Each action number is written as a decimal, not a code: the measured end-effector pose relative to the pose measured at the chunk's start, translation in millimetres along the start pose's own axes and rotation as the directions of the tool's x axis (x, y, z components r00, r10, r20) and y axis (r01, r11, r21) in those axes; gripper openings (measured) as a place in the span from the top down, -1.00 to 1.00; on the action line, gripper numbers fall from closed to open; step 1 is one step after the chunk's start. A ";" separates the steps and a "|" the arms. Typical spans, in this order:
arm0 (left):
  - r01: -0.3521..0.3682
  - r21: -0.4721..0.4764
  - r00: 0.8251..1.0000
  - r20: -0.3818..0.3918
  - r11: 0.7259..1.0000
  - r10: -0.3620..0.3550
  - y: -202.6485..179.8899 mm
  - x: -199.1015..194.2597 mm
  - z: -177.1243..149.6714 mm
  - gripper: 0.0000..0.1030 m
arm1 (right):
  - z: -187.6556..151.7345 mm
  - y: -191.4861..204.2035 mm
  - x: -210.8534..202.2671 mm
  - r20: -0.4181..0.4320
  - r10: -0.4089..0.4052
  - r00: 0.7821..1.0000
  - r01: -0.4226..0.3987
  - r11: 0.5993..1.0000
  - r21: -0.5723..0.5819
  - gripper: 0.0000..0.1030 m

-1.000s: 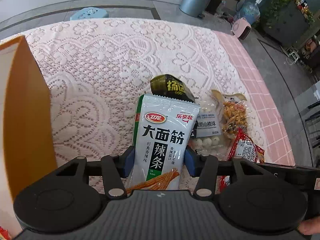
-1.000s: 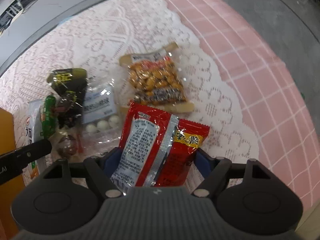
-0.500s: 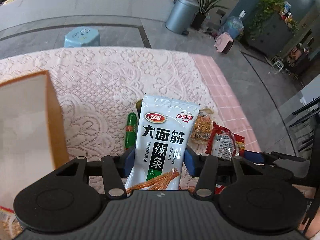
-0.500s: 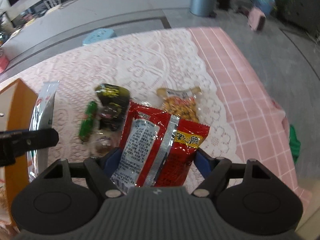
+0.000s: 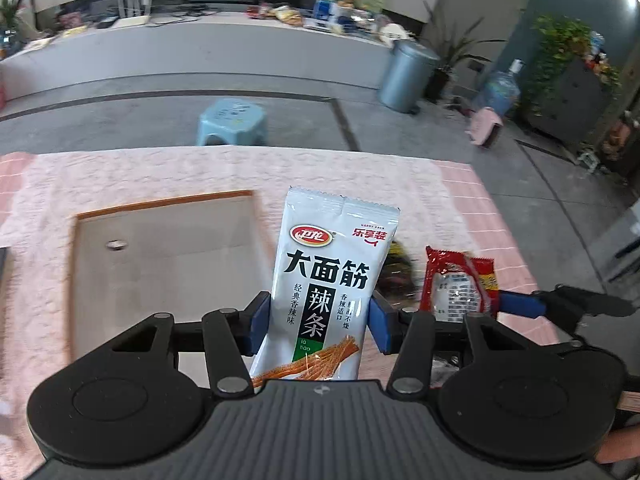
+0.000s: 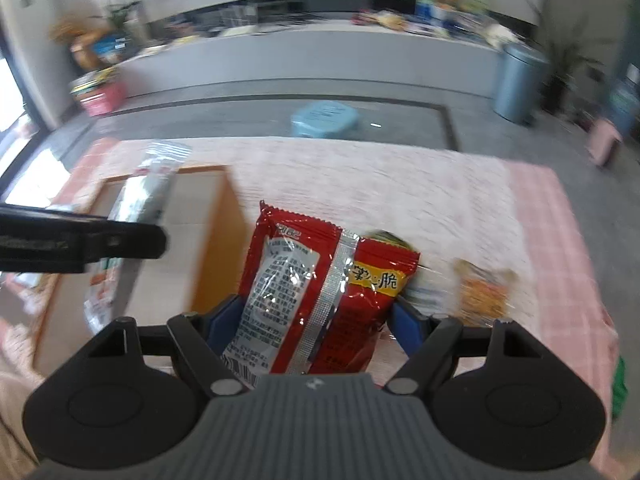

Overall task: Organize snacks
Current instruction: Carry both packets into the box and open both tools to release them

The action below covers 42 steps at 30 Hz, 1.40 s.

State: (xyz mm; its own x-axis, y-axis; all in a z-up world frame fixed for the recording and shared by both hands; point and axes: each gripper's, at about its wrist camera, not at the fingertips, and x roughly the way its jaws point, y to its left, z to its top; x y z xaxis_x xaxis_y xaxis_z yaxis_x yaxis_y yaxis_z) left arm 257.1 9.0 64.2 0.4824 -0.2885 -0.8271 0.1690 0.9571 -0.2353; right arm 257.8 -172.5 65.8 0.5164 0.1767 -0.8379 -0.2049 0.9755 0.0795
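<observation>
Left gripper (image 5: 318, 322) is clamped on the white spicy-strip packet (image 5: 326, 284), blue pads pressing both its side edges; the pkt stands upright, long axis running away from the camera, top seal pointing far. Right gripper (image 6: 306, 326) is closed the same way on the red snack packet (image 6: 320, 292), back side w/ the silver seam facing the camera, long axis also pointing far.

Key relation: the orange-rimmed box (image 5: 160, 264) lies on the pink lace tablecloth (image 5: 340, 168) to the left of both pkts. In the left wrist view its open interior sits just left of the white pkt, so the left gripper is the nearer one; a short shift left and down would probably put the pkt over the opening. From the right wrist view the box's right wall (image 6: 218, 240) is just left of the red pkt, and the left gripper's arm w/ the white pkt stands between it and the box's middle. So I'd judge left drops first, right follows, else the two crowd each other.

Loose snacks remain on the cloth to the right: a peanut pack (image 6: 482, 290), blurred, and a dark-wrapped one (image 5: 396, 268) partly hidden behind the held pkts.

Risk: both pkts are gripped near the bottom, so the tops may flop when tilted.
</observation>
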 end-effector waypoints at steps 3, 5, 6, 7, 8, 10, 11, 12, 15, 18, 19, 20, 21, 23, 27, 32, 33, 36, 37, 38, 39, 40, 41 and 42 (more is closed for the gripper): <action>-0.028 -0.015 0.999 -0.017 1.000 0.028 21.5 -2.7 -3.7 -0.12 | 6.5 31.5 1.7 0.005 0.062 0.998 -0.061 0.997 -0.056 -0.48; -0.047 -0.028 0.999 -0.028 0.999 0.046 36.4 -2.1 -6.4 -0.12 | 9.7 51.6 6.3 -0.003 0.106 0.994 -0.105 0.990 -0.096 -0.48; -0.057 -0.034 0.998 -0.036 0.998 0.056 45.3 -0.7 -9.2 -0.12 | 10.5 59.7 8.1 -0.010 0.121 0.993 -0.121 0.986 -0.114 -0.48; -0.063 -0.036 0.997 -0.044 0.997 0.062 53.9 1.3 -10.6 -0.12 | 10.4 69.1 11.4 -0.021 0.135 0.991 -0.136 0.981 -0.135 -0.48; -0.070 -0.039 0.996 -0.052 0.997 0.068 60.6 4.9 -12.1 -0.12 | 10.0 78.4 16.3 -0.039 0.148 0.988 -0.153 0.976 -0.157 -0.48; -0.084 -0.035 0.993 -0.081 0.996 0.081 72.9 12.8 -16.6 -0.12 | 7.9 94.4 25.9 -0.071 0.172 0.982 -0.183 0.962 -0.200 -0.48; -0.086 -0.027 0.992 -0.094 0.996 0.083 76.8 17.3 -18.1 -0.12 | 5.2 101.1 29.5 -0.084 0.178 0.980 -0.193 0.956 -0.223 -0.48; -0.089 -0.015 0.990 -0.109 0.996 0.087 80.1 22.6 -19.3 -0.12 | 3.2 107.7 33.1 -0.097 0.180 0.979 -0.199 0.947 -0.251 -0.48; -0.097 0.041 0.983 -0.150 0.994 0.102 87.3 33.8 -24.8 -0.12 | -0.6 124.4 44.1 -0.127 0.185 0.975 -0.217 0.916 -0.336 -0.48; -0.104 0.058 0.977 -0.179 0.993 0.112 93.0 43.0 -30.6 -0.12 | 2.1 128.2 59.2 -0.156 0.175 0.972 -0.221 0.909 -0.353 -0.48; -0.098 0.056 0.976 -0.189 0.994 0.107 95.9 44.0 -33.4 -0.12 | 3.6 127.9 63.6 -0.167 0.180 0.969 -0.228 0.911 -0.344 -0.48; -0.092 0.058 0.975 -0.200 0.994 0.102 97.2 47.4 -34.4 -0.12 | 5.3 126.9 68.2 -0.176 0.185 0.967 -0.235 0.912 -0.336 -0.48; -0.089 0.064 0.974 -0.205 0.994 0.100 97.9 49.2 -35.3 -0.12 | 5.2 126.3 72.8 -0.184 0.188 0.965 -0.241 0.911 -0.335 -0.48; -0.092 0.095 0.972 -0.206 0.991 0.110 98.9 53.9 -37.0 -0.12 | 4.6 129.9 82.4 -0.201 0.195 0.960 -0.256 0.902 -0.348 -0.48; -0.102 0.150 0.966 -0.223 0.983 0.134 103.4 66.6 -39.1 -0.12 | 1.3 139.2 96.9 -0.230 0.196 0.953 -0.273 0.886 -0.374 -0.44; -0.088 0.187 0.959 -0.251 0.978 0.134 110.1 80.0 -42.6 -0.12 | 0.4 142.4 112.8 -0.250 0.202 0.947 -0.291 0.867 -0.404 -0.43; -0.085 0.193 0.958 -0.255 0.978 0.134 110.2 82.3 -42.6 -0.12 | -0.4 144.2 115.9 -0.255 0.197 0.947 -0.291 0.862 -0.415 -0.43; -0.082 0.249 0.957 -0.251 0.965 0.146 105.1 87.2 -44.1 -0.12 | -4.7 148.3 128.4 -0.272 0.169 0.947 -0.280 0.848 -0.449 -0.42; -0.083 0.260 0.955 -0.255 0.962 0.151 105.4 89.7 -44.8 -0.12 | -6.0 149.4 131.3 -0.274 0.164 0.948 -0.279 0.843 -0.459 -0.42; -0.081 0.268 0.953 -0.261 0.960 0.153 105.6 91.7 -45.7 -0.12 | -7.2 151.1 133.3 -0.273 0.162 0.948 -0.279 0.836 -0.473 -0.42; -0.076 0.271 0.952 -0.266 0.960 0.150 105.9 93.1 -46.3 -0.12 | -8.6 153.9 134.4 -0.274 0.154 0.949 -0.275 0.828 -0.488 -0.42; -0.070 0.275 0.951 -0.271 0.959 0.147 106.4 94.4 -46.8 -0.12 | -10.5 156.1 135.1 -0.273 0.146 0.951 -0.271 0.819 -0.506 -0.43; -0.065 0.279 0.950 -0.275 0.958 0.144 106.7 95.2 -47.1 -0.12 | -12.9 158.1 134.6 -0.273 0.138 0.952 -0.267 0.807 -0.526 -0.43; -0.060 0.284 0.950 -0.277 0.957 0.142 106.9 95.8 -47.4 -0.12 | -13.3 156.9 135.7 -0.274 0.136 0.952 -0.269 0.800 -0.536 -0.44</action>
State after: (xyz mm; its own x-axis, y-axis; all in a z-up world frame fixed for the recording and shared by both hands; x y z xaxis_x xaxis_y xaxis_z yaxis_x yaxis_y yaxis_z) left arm 280.6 84.9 -64.4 0.2442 -0.1311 -0.9608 0.3768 0.9258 -0.0305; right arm 284.7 2.8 -42.6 0.2354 0.2655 -0.9349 -0.7489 0.6627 -0.0004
